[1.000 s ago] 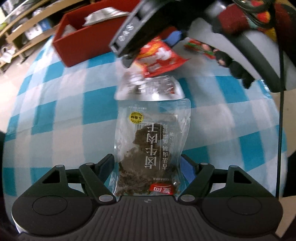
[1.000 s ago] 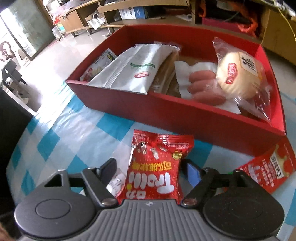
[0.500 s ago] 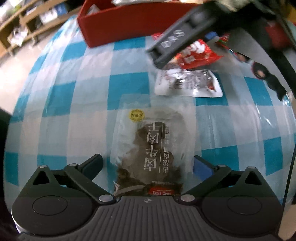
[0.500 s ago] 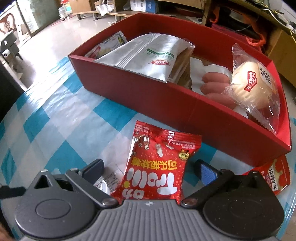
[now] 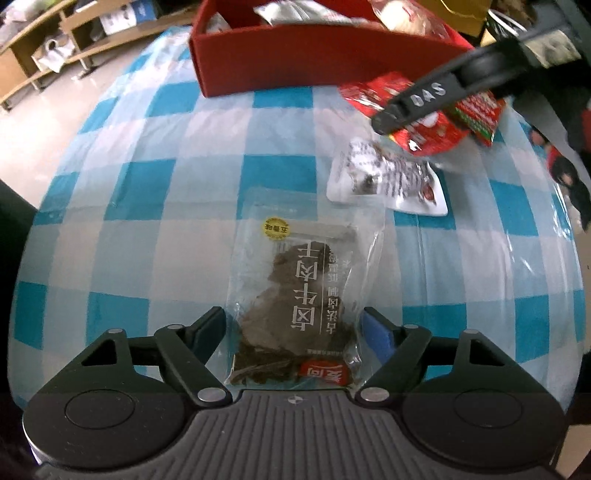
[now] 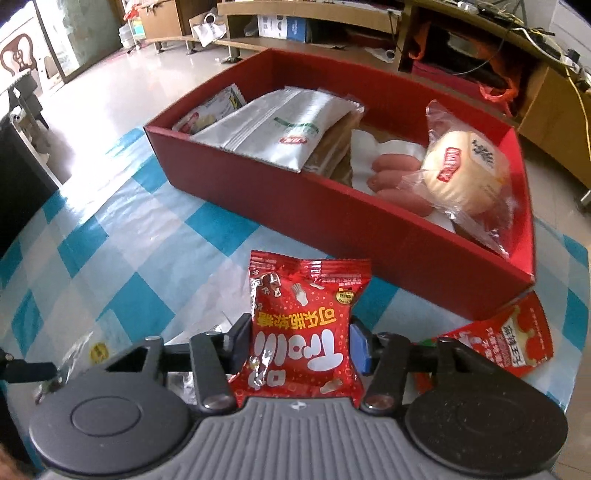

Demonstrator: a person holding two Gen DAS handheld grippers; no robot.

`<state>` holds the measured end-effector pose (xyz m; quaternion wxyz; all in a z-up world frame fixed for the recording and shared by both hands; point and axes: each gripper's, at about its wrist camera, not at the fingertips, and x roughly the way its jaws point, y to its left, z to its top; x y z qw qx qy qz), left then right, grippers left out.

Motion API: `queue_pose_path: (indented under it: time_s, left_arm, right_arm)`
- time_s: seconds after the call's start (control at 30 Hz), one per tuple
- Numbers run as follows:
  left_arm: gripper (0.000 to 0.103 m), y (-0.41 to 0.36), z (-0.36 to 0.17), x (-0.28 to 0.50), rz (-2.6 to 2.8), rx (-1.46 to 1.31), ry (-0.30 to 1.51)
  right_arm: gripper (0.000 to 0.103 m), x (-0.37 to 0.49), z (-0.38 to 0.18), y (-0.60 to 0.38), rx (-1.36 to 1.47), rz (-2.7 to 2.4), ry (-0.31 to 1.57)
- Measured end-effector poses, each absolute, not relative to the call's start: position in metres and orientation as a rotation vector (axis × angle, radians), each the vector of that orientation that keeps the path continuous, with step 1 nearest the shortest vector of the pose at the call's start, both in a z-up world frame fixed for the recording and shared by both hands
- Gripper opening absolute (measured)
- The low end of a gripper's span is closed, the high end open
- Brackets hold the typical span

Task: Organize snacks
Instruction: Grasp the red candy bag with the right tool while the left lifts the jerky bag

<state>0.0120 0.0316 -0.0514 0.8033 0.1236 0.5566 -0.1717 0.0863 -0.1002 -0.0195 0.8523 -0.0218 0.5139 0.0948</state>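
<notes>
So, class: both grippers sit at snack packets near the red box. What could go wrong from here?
1. The right gripper pinches the red candy packet by its sides; the crinkled bag may slip.
2. The left gripper straddles the clear jerky packet; closing may crumple the packet rather than lift it.

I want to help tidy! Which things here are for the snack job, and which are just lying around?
For the job: red candy packet in the right gripper; clear jerky packet between the left gripper fingers; white packet; red box.

Just around: checked tablecloth; wooden shelves.

bare checked cloth (image 5: 177, 206) lies open leftward; the red box (image 6: 332, 221) wall blocks ahead.
</notes>
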Motion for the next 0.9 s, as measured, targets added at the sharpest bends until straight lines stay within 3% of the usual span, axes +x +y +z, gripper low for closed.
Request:
queue_pose_path:
  time_s: [0.9]
  left_arm:
    - [0.084, 0.01, -0.005, 0.035, -0.337, 0.156, 1.036]
  right_arm:
    - [0.053, 0.012, 0.035, -0.14, 0.153, 0.181, 0.945]
